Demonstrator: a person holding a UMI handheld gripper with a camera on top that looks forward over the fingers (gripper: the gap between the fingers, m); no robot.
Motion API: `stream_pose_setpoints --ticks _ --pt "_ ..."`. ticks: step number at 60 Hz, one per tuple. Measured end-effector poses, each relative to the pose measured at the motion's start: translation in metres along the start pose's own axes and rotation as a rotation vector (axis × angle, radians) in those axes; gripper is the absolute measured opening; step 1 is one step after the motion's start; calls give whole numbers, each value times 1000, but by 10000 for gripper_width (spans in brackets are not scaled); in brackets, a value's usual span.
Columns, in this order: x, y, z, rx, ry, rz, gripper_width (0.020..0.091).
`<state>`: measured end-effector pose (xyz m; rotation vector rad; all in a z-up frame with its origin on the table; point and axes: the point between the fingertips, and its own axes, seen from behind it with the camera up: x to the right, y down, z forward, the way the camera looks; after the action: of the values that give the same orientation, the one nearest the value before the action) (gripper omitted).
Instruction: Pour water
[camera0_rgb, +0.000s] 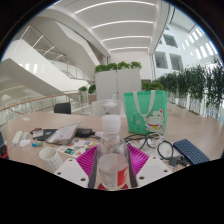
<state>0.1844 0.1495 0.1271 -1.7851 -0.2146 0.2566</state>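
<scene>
At the bottom centre of the frame, the tool (112, 165) has its two magenta pads (87, 160) pressed against the sides of a clear plastic water bottle (112, 150) — it is clenched on the bottle, one finger at either flank, with no gap that I can see. The bottle stands upright between the fingers, its white cap (111, 123) still on, and a red label shows low on its body. Held at mid-body and vertical, it seems placed this way so that no water shifts until a tilt is wanted; with the cap on, pouring has not yet begun, and the cap would probably need to come off first.

Beyond the fingers spreads the table (185, 125), pale and crowded. Just behind the bottle, right of centre, stands a green bag (145, 108) with handles up. In the lower right of the frame lie looped cables (160, 148) and a dark flat keyboard-like object (190, 151). In the lower left sits a scatter of small things and papers (62, 133) — too small to name singly. I cannot make out a cup or other vessel to receive the water.

Farther off, a dark chair (62, 108) stands at the table's far left edge, a planter of green plants (118, 70) rises at mid-frame, and white balconies curve across the upper left.
</scene>
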Motion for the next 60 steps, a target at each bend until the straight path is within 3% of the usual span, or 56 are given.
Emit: stream_pose_setpoints --ticks 12,14,26,29,34,36,42,60 --pt "-10 50 9 -56 -67 -19 502" --pt "-12 45 7 -21 -73 -30 499" --pt "-9 48 4 -30 -57 -51 536" --pt "-2 58 0 -101 -18 -77 597" --pt "2 73 -19 -207 17 -68 811" --pt "-2 72 -32 -223 20 -52 846" --pt "-13 64 -78 -244 21 -12 840" --pt "-82 2 -223 -181 146 -5 840"
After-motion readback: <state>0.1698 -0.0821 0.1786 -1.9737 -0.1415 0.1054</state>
